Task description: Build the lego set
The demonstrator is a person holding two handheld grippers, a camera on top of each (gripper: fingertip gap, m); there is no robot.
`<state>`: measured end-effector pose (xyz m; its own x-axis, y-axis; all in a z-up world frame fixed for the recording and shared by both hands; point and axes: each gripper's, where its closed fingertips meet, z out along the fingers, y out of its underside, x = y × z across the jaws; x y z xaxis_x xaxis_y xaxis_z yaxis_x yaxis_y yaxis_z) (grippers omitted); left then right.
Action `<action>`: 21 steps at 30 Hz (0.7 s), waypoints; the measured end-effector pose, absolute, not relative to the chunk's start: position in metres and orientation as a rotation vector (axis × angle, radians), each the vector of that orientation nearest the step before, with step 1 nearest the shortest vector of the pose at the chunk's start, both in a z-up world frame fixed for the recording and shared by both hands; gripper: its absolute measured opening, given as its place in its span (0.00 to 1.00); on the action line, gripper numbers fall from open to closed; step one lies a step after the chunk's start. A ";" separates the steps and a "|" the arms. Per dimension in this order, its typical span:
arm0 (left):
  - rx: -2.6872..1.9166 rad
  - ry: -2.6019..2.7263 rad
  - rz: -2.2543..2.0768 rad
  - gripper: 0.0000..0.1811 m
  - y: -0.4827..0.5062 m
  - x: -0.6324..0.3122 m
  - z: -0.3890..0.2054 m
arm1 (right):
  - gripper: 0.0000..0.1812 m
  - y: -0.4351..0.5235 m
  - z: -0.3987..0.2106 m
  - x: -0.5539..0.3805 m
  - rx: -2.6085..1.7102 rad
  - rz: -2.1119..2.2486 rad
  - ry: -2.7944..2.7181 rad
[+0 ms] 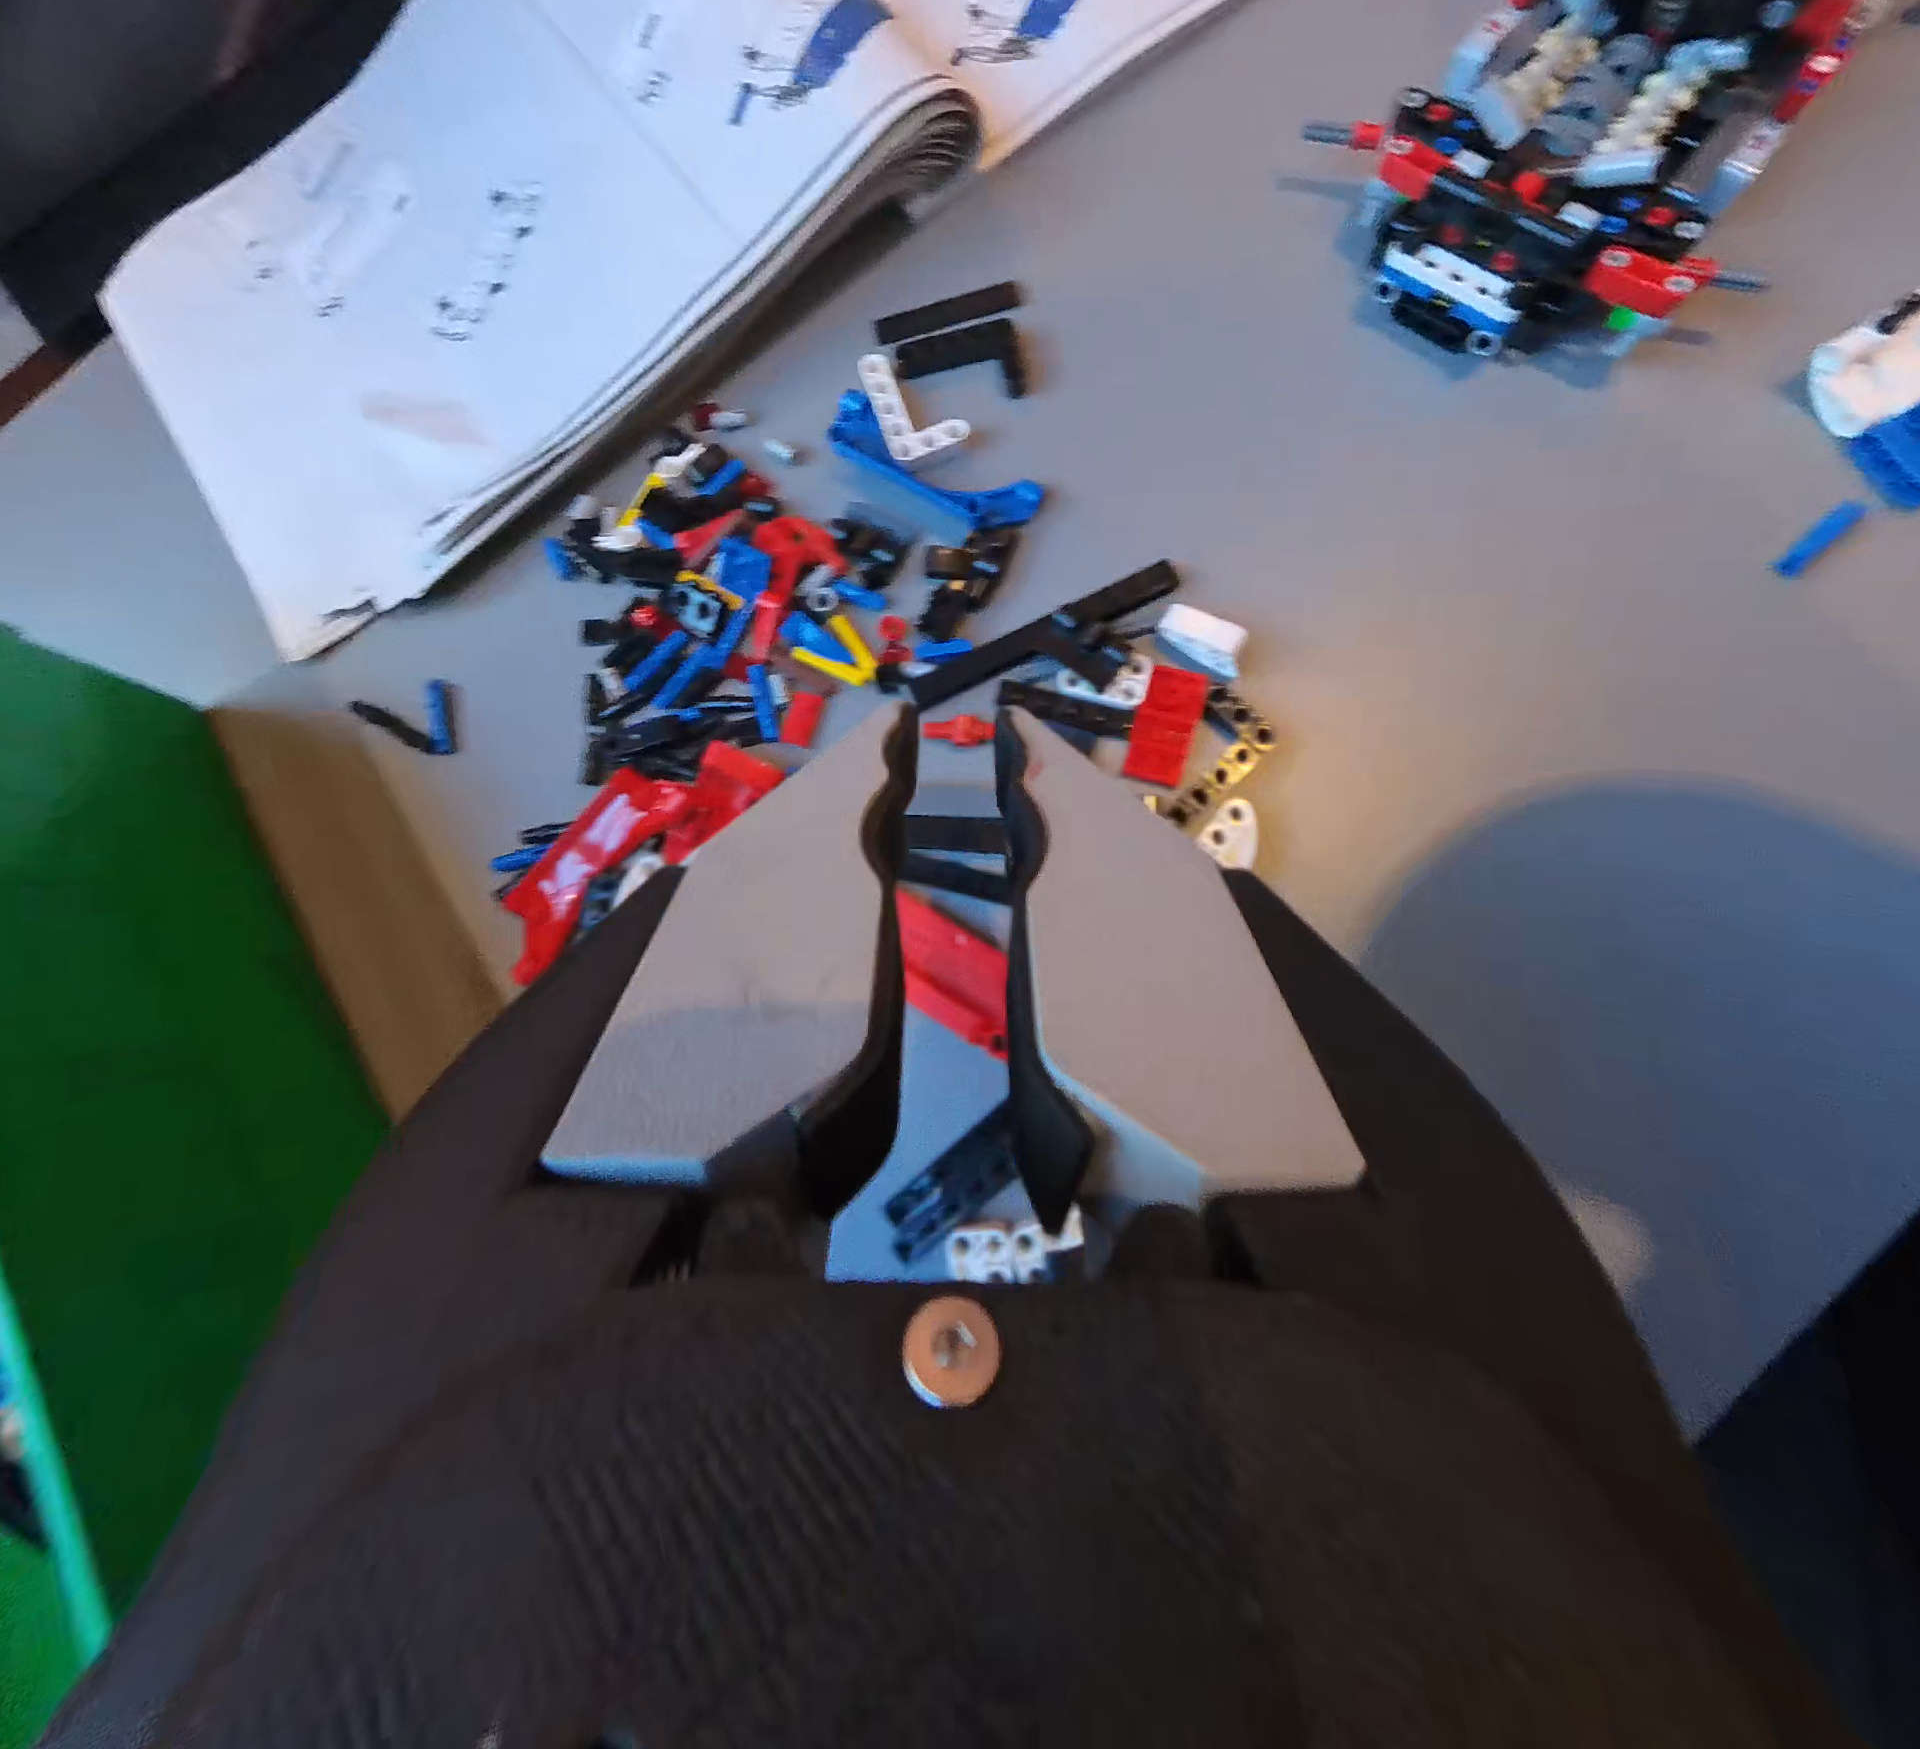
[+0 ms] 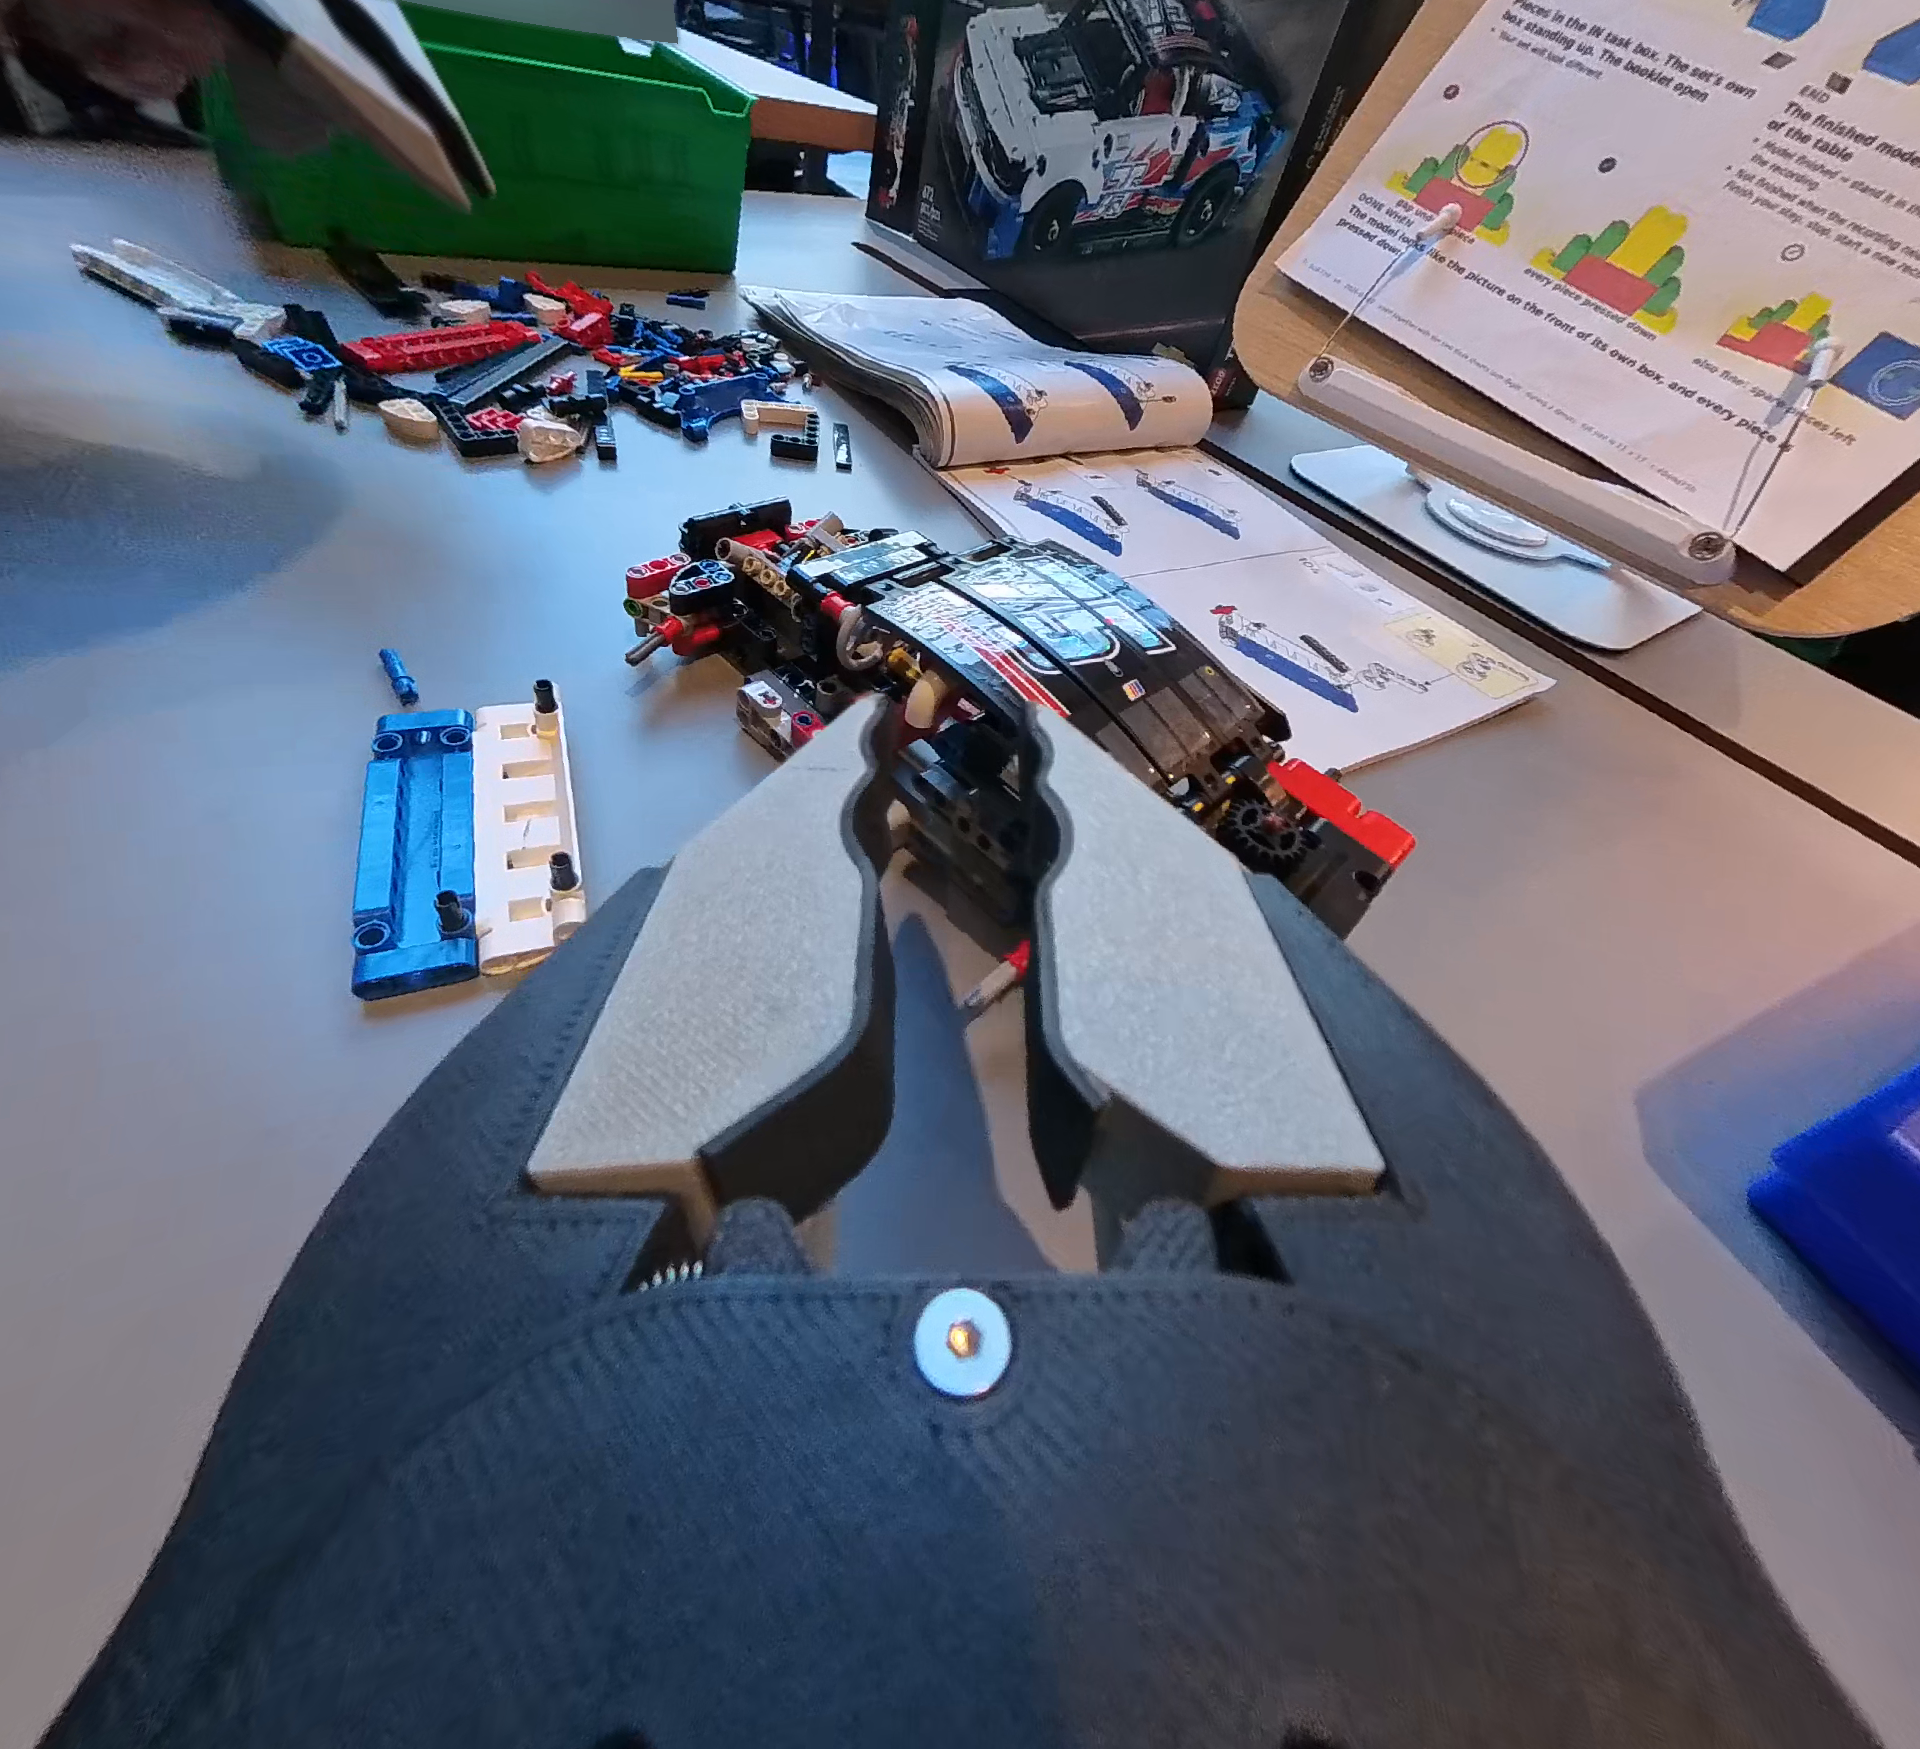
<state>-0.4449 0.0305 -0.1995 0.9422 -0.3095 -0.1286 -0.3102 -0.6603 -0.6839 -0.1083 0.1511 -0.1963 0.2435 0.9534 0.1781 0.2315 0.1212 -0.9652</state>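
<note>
Left hand-held gripper (image 1: 956, 712) hovers slightly parted, empty, above loose pieces (image 1: 727, 619) — right hand-held gripper (image 2: 951, 712) straddles the car model (image 2: 1039, 650).

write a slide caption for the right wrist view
Right gripper open at the rear of the part-built Lego race car, loose pieces beyond.

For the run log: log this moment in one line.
left gripper: open over loose pieces | right gripper: open at car

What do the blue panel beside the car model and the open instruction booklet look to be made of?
Blue panel: apparently hard moulded plastic, glossy, with bright highlights along its ribs. Instruction booklet: thin printed paper, matte; its stacked pages curl at the fold.
</note>
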 end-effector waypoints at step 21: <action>-2.421 0.231 0.087 0.03 0.022 -0.494 -0.206 | 0.09 0.157 -0.201 -0.106 -1.406 0.738 -1.208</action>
<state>-0.4937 0.0216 -0.2060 0.9819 -0.1429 -0.1242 -0.1893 -0.7438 -0.6410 -0.1063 0.1572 -0.2008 0.2896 0.9394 0.1836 0.2651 0.1056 -0.9584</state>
